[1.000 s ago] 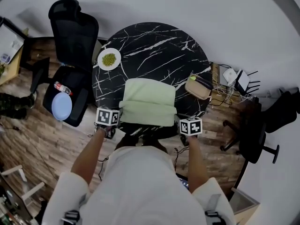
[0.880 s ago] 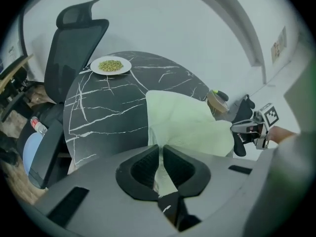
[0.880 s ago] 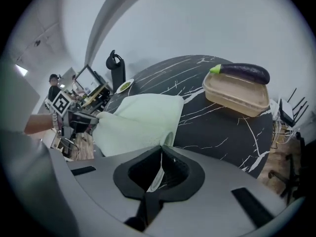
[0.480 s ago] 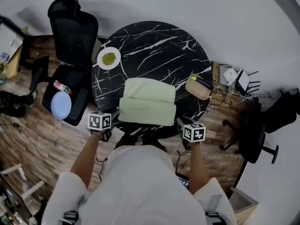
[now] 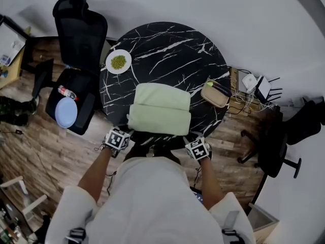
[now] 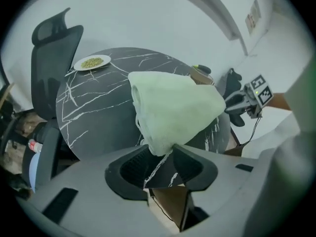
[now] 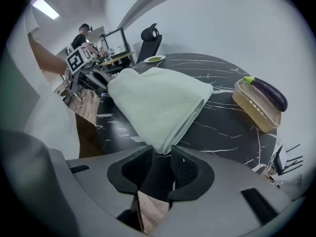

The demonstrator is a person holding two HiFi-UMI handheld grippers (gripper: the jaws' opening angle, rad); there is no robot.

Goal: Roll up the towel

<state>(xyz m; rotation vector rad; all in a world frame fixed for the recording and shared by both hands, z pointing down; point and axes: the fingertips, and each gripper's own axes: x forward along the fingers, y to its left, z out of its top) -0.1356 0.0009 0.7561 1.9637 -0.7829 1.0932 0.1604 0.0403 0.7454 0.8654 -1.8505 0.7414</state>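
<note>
Here, in the head view, a pale green towel, folded over on itself, lies on the near half of a round black marble table. The left gripper and the right gripper sit at the table's near edge, one at each near towel corner.

In the left gripper view, its jaws have just been opening and stand spread, a towel corner between the tips, unpinched.

In the right gripper view, likewise: jaws just opening, spread, the other corner between them, not squeezed.
</note>
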